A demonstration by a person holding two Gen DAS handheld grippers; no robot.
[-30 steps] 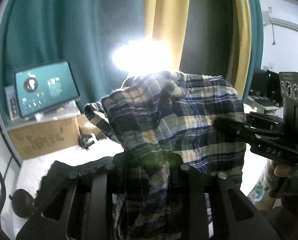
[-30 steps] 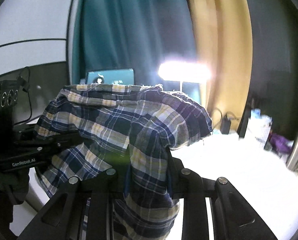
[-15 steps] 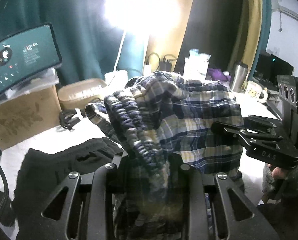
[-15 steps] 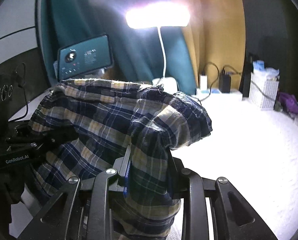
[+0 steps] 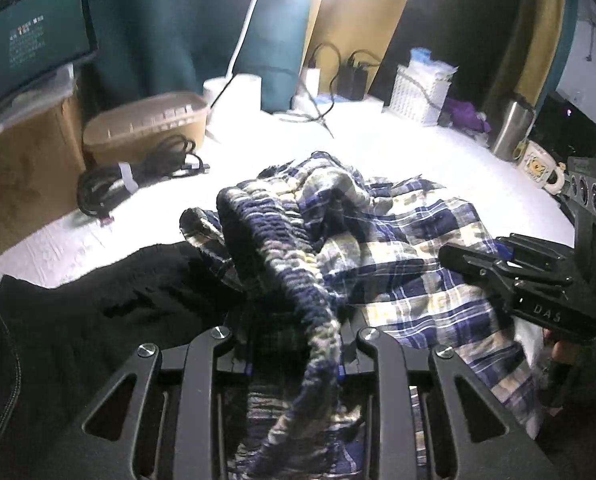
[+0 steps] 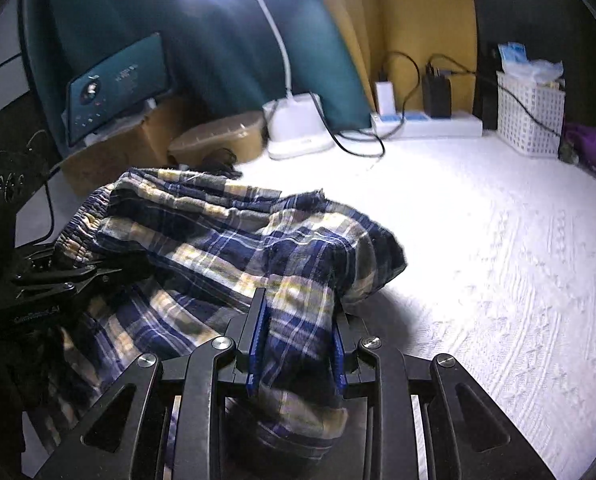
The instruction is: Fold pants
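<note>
Pants (image 5: 398, 264) in blue and yellow plaid hang bunched between both grippers, their far folds resting on the white tablecloth (image 6: 498, 240). Left gripper (image 5: 293, 344) pinches the gathered waistband; right gripper (image 6: 298, 340) clamps a fold of cloth beside it.

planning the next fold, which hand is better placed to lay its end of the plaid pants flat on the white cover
Probably the right. The right gripper grips plaid pants beside bare white cover. The left gripper grips the bunched waistband right beside a black garment, so its end would likely land on that.
</note>
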